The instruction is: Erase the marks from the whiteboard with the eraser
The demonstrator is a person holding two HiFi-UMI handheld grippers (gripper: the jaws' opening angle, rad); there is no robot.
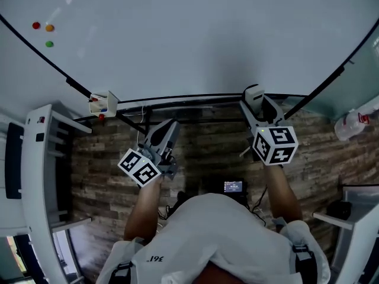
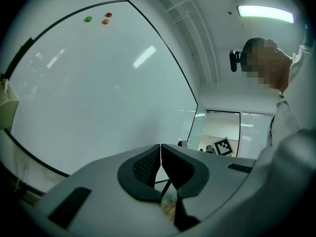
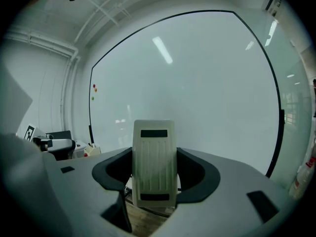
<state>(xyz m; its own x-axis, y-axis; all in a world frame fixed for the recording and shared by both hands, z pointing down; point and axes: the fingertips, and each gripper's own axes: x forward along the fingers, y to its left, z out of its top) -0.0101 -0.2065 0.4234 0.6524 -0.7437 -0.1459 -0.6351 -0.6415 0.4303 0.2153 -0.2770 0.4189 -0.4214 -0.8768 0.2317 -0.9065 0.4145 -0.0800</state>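
Filling the wall ahead is the large glossy whiteboard [image 1: 189,40] in its thin black frame; I make out no pen marks on it, only three small round coloured magnets [image 1: 50,28] near its left edge. My right gripper [image 1: 256,106] is clamped on the pale ribbed plastic eraser [image 3: 154,162], its long axis running out along the jaws toward the board's lower edge just ahead, so that hand is placed for any wipe. My left gripper [image 2: 161,154] sits back, jaws pressed together on nothing.

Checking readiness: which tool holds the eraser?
The right tool: the white eraser sits clamped between its jaws, while the left tool is shut and empty.
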